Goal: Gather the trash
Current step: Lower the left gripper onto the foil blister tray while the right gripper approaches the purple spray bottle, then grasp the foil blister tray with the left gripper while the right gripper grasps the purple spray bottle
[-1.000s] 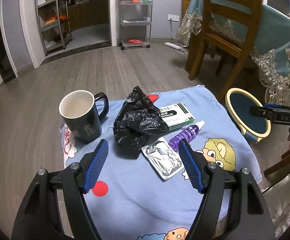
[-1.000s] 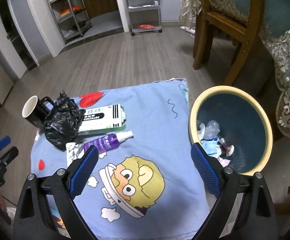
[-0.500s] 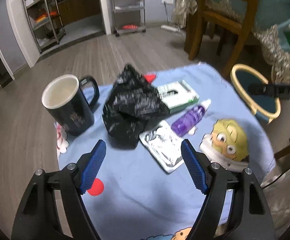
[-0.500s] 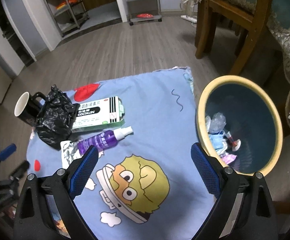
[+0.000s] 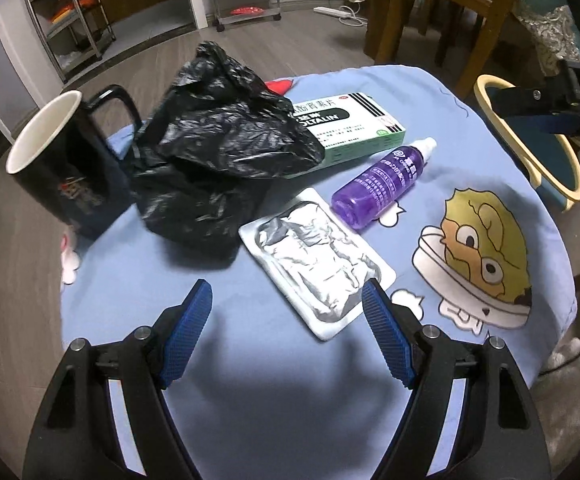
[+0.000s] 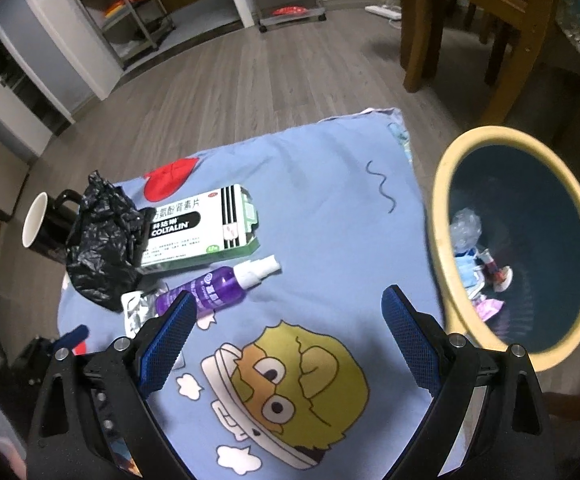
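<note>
On the blue cartoon cloth (image 6: 322, 184), only the right wrist view looks into the yellow-rimmed bin (image 6: 442, 200) at three o'clock, with scraps at its bottom; the left view shows just its rim. The crumpled black plastic bag (image 5: 218, 152) lies at eleven o'clock, partly over the green medicine box (image 5: 354, 128). The silver foil pack (image 5: 318, 264) lies flat, wrinkled. The left gripper (image 5: 288, 312) is wide open above the pack's near corner, holding nothing. The right gripper (image 6: 290, 320) is also wide open, empty.

bare cloth (image 5: 250, 368) nr tool, bag (image 5: 218, 152), mug (image 5: 62, 168) block far left
</note>
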A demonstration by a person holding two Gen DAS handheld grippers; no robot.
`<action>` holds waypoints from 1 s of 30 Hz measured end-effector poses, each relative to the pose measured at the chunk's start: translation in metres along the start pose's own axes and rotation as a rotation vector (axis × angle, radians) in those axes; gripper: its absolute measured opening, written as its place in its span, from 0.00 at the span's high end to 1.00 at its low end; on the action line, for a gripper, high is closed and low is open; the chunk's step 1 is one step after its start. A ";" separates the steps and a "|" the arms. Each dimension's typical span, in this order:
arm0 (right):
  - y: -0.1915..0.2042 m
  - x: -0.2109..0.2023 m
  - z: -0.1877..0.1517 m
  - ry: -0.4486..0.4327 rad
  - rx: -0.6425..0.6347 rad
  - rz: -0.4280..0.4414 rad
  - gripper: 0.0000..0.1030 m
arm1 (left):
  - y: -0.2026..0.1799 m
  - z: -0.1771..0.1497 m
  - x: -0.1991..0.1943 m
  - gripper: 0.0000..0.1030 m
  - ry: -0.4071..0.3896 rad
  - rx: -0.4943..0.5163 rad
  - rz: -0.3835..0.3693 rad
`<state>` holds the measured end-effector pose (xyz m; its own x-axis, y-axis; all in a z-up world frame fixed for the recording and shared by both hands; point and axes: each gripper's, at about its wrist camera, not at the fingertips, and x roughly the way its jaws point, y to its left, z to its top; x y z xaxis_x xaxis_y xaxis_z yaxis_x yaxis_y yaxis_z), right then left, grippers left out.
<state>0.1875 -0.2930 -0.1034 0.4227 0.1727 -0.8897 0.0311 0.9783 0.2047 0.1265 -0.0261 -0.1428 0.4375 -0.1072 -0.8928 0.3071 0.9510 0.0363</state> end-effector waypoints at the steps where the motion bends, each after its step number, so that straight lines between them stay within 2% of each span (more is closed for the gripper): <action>1: 0.000 0.004 0.001 0.007 0.002 0.007 0.10 | -0.001 0.000 0.002 0.24 0.001 -0.011 -0.001; 4: 0.001 0.010 0.003 0.021 0.009 0.014 0.10 | -0.006 0.002 0.012 0.17 -0.003 -0.082 -0.014; 7: 0.000 0.012 0.004 0.022 0.015 0.017 0.10 | -0.015 0.005 0.018 0.10 -0.018 -0.098 -0.012; 12: 0.000 0.014 0.003 0.032 0.020 0.024 0.10 | -0.025 0.006 0.040 0.09 0.029 -0.127 0.043; 15: 0.002 0.015 0.003 0.033 0.012 0.025 0.10 | -0.021 0.007 0.046 0.10 0.047 -0.160 0.035; 17: 0.002 0.016 0.003 0.036 0.009 0.023 0.10 | -0.017 0.007 0.044 0.23 0.041 -0.166 0.026; 18: 0.002 0.016 0.003 0.039 0.009 0.022 0.10 | -0.014 0.007 0.042 0.36 0.043 -0.170 0.009; 21: 0.000 0.018 0.002 0.047 0.022 0.028 0.10 | -0.002 0.007 0.034 0.39 0.056 -0.186 -0.017; 26: 0.004 0.021 -0.001 0.055 0.039 0.047 0.10 | 0.014 0.003 0.005 0.42 0.076 -0.176 -0.011; 28: 0.007 0.023 -0.003 0.061 0.046 0.062 0.10 | 0.014 0.005 -0.016 0.61 0.074 -0.134 -0.009; 30: 0.012 0.026 -0.005 0.067 0.052 0.074 0.10 | 0.007 0.009 -0.037 0.62 0.070 -0.035 0.014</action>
<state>0.1943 -0.2765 -0.1263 0.3645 0.2533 -0.8961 0.0493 0.9557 0.2902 0.1199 -0.0178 -0.1060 0.3809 -0.0749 -0.9216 0.2714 0.9619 0.0340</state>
